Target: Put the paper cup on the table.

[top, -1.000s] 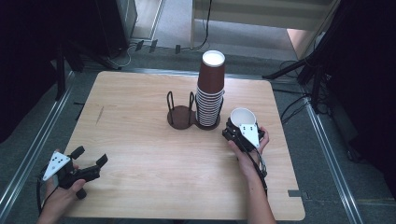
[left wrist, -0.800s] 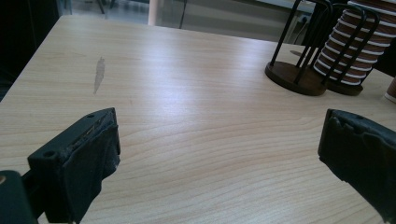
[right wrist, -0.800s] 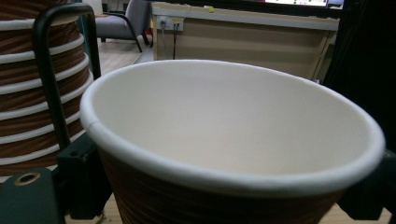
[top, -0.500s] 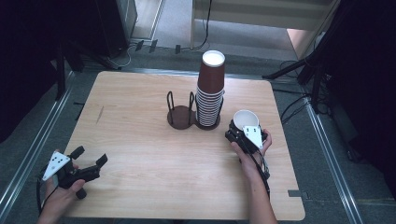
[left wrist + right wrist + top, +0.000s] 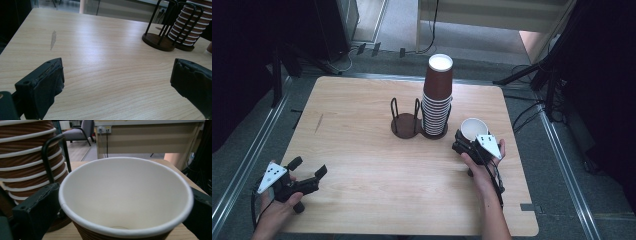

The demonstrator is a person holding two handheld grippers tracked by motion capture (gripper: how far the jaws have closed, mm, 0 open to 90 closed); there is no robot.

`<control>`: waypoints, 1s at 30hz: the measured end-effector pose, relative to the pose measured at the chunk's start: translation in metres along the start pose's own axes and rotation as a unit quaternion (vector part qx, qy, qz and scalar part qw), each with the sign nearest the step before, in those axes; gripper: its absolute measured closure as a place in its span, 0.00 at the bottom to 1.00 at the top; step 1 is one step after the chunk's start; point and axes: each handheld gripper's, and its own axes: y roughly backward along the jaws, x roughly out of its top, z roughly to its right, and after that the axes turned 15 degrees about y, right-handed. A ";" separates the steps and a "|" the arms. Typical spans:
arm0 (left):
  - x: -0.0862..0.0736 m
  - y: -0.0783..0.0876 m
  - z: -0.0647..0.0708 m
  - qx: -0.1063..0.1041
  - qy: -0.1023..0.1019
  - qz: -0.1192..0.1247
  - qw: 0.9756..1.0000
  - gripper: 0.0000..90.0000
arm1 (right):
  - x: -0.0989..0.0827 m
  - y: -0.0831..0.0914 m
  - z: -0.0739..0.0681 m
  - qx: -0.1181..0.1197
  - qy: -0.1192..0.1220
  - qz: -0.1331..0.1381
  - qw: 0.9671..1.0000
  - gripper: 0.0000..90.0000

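Right gripper [image 5: 471,141] gripped single paper cup [image 5: 474,129] upright beside cup stack [image 5: 436,97], apparently for separating; left gripper [image 5: 307,174] rested released on surface [image 5: 362,150]

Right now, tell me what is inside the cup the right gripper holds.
The cup looks empty: bare white walls and a clean bottom. Its rim hides the near edge of the bottom. The right gripper has its fingers on both sides of the cup.
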 end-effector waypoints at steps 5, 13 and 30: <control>0.000 0.000 0.000 0.001 -0.004 -0.001 1.000 0.00 | 0.004 0.011 0.001 0.007 0.010 0.011 1.000 0.00; 0.000 0.000 0.000 0.002 0.002 -0.001 1.000 0.00 | 0.009 0.024 0.008 0.009 0.016 0.024 1.000 0.00; 0.001 -0.001 -0.001 0.004 0.007 -0.006 1.000 0.00 | 0.008 0.054 0.018 0.014 0.021 0.041 0.999 0.00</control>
